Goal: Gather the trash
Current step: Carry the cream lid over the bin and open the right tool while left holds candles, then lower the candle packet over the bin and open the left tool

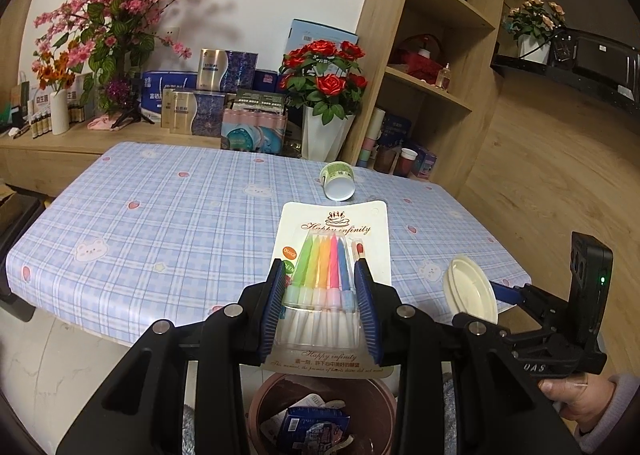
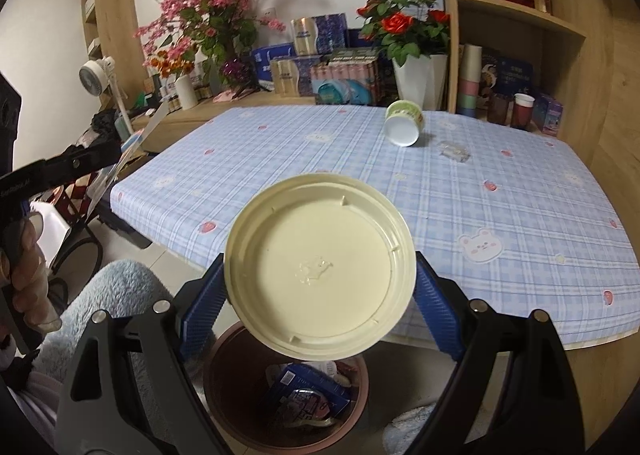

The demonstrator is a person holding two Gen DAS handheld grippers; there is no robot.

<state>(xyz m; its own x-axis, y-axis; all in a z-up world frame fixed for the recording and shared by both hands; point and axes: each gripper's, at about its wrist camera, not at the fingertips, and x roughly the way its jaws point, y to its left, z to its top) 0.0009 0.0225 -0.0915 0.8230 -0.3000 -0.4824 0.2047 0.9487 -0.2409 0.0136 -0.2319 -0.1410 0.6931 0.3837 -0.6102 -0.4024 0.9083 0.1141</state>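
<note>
Trash — one candle pack (image 1: 328, 287), one lid (image 2: 320, 271), one cup (image 2: 403, 123)

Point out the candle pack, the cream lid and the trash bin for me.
candle pack (image 1: 329, 233), left wrist view, on its printed card top.
cream lid (image 2: 320, 271), right wrist view, on its flat centre.
trash bin (image 2: 218, 391), right wrist view, on its left inner wall.

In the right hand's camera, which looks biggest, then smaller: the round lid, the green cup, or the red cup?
1. Round lid, though it is nearest the camera.
2. Green cup.
3. Red cup, farthest away.
</note>
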